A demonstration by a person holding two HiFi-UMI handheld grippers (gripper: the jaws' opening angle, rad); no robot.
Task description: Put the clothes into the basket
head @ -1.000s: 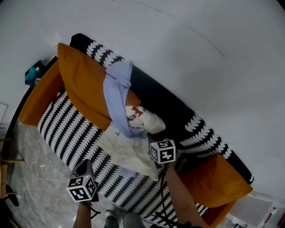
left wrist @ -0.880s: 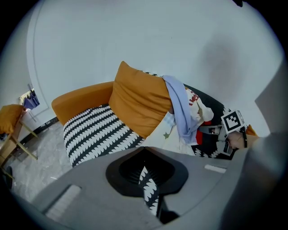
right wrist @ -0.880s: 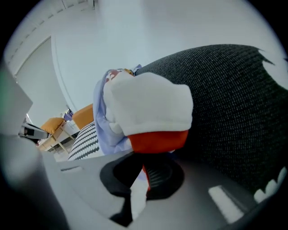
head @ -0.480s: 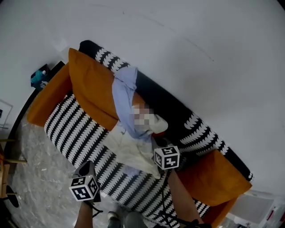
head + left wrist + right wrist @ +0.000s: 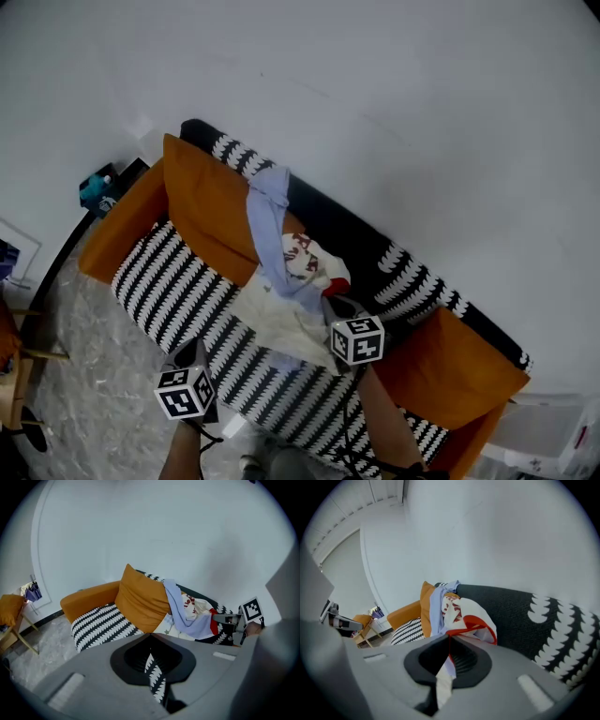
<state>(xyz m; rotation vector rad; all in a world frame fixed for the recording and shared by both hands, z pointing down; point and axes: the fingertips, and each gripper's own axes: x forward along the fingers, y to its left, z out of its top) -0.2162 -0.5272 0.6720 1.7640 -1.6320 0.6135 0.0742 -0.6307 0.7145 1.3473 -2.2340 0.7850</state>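
Note:
A pile of clothes lies on the black-and-white patterned sofa [image 5: 178, 281]. A light blue garment [image 5: 269, 225] hangs over the orange back cushion [image 5: 211, 211]. Beside it are a white-and-red garment [image 5: 309, 261] and a cream cloth [image 5: 277, 319]. My right gripper [image 5: 339, 307] is at the pile's right end. In the right gripper view it [image 5: 449, 637] is shut on the red-trimmed edge of the white-and-red garment [image 5: 471, 613], which rises from the jaws. My left gripper [image 5: 190, 353] hangs over the sofa's front edge. Its jaws [image 5: 150, 634] meet at the tips with no cloth between them. No basket shows in any view.
Orange cushions sit at both sofa ends [image 5: 122, 234] [image 5: 459, 370]. A black side table with a blue object [image 5: 97, 190] stands at the left. A wooden chair [image 5: 11, 616] is on the marbled floor [image 5: 84, 394]. A white box [image 5: 553, 436] is at the lower right.
Both grippers have risen. The right one has lifted the white-and-red garment's edge, and the cream cloth looks more gathered. The sofa has slid right in the head view.

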